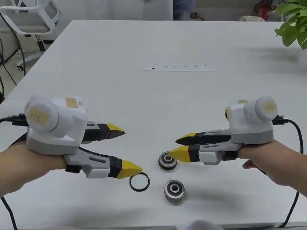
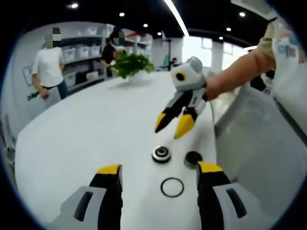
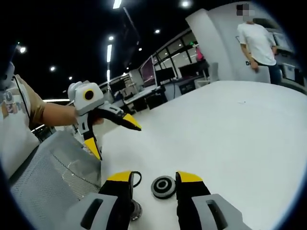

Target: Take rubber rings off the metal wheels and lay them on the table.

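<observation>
Two small metal wheels lie near the white table's front edge, one (image 1: 167,160) just below my right gripper's lower tip, the other (image 1: 174,189) closer to me. A loose black rubber ring (image 1: 139,182) lies flat to their left, just under my left gripper's lower jaw. My left gripper (image 1: 123,149) is open and empty, with the ring (image 2: 172,187) lying between its jaws and a wheel (image 2: 161,154) beyond. My right gripper (image 1: 173,147) is also open and empty; a wheel (image 3: 163,187) sits between its jaws. The two grippers point at each other.
A flat white strip with dark marks (image 1: 179,67) lies farther back on the table (image 1: 144,100). A green plant (image 1: 292,24) stands at the far right corner and a white chair (image 1: 29,19) at the far left. People stand beyond the table.
</observation>
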A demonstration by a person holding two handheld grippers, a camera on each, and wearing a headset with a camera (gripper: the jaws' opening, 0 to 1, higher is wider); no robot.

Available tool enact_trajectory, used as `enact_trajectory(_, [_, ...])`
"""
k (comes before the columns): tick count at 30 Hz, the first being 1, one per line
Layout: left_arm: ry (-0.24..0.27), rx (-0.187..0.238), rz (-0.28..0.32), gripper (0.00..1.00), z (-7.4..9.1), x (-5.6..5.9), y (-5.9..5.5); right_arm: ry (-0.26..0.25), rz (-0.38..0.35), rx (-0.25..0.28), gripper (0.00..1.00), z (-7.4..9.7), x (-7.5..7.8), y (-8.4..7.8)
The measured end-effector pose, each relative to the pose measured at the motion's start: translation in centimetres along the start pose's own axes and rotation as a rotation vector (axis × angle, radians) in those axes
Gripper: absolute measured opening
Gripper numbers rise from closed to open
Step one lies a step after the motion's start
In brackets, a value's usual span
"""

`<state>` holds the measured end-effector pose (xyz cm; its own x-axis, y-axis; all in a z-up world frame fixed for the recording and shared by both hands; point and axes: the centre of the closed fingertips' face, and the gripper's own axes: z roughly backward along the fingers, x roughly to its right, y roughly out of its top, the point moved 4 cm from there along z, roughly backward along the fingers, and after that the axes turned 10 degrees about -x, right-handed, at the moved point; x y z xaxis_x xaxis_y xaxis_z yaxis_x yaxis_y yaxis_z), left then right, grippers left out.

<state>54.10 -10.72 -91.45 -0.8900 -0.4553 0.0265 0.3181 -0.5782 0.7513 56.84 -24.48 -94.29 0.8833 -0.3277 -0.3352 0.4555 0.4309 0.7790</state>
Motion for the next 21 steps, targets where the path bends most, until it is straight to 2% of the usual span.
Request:
enact_trajectory(5, [-0.015,-0.007,-0.003,0.62,-1.0,-0.2,0.4,-0.025,0.024,-0.018,0.33,0.3,0.5,-0.5])
enact_trajectory(15, [-0.044,-0.036,-0.004,0.58,-3.1,-0.4,0.3,-0.053,0.093,-0.082,0.31,-0.2,1.8,-2.2])
enact_trajectory(21, [-0.064,-0.050,-0.005,0.55,-4.1,-0.3,0.2,-0.050,0.124,-0.106,0.30,-0.8,1.5,-2.7])
